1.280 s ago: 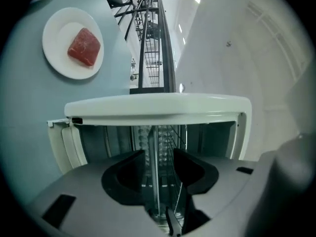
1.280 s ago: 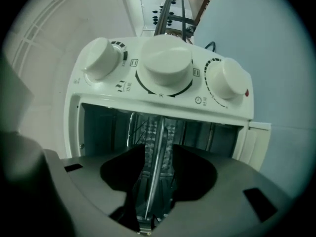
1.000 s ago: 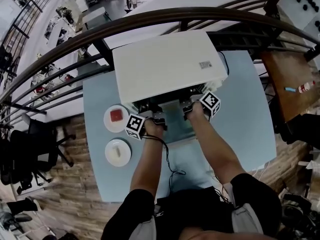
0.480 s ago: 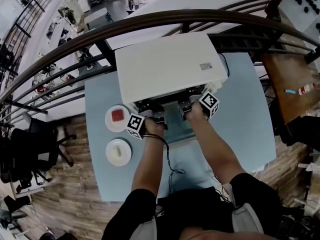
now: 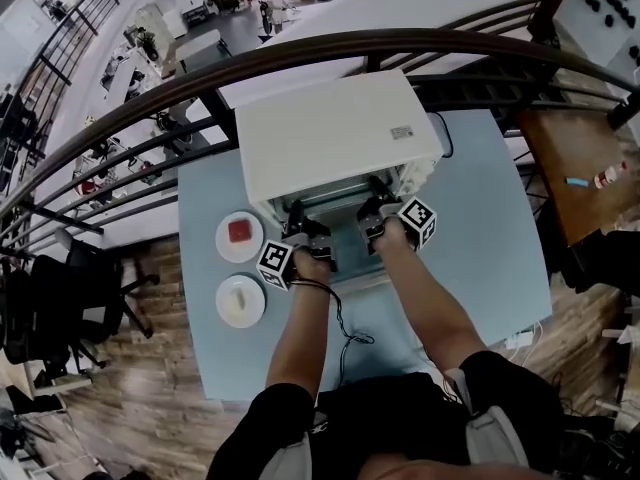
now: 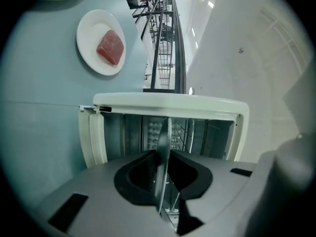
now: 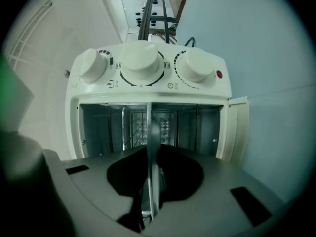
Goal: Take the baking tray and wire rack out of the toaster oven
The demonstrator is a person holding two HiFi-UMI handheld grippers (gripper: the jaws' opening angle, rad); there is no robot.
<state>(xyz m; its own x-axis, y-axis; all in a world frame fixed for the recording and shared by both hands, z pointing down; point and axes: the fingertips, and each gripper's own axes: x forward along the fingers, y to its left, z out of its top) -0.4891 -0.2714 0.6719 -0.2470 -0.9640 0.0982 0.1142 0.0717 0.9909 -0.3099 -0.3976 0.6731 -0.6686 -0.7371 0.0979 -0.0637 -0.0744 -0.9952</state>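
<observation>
Plainly no brand name to read anywhere. Only a small grey label on the flat white top of the toaster oven, too small to make out. Around the three cream dials on the control panel, fine tick marks and tiny symbols, also illegible, with a red lamp just beside the end dial. On each gripper's cube, black-and-white square markers, no lettering.

Inside the open mouth, above the dropped door, the baking tray: lying flat, long axis across the opening from side to side, front lip toward the person. Pinched on that lip by the left gripper and the right gripper, set side by side and pointing into the oven. Jaws of both just closed down, now clamped on the thin metal edge, seen edge-on as a bright sliver in both gripper views. Past it, deeper in the cavity, the wire rack.

On the pale blue table, left of the oven, a white plate with a red slab, and nearer the person a second plate with something pale.
</observation>
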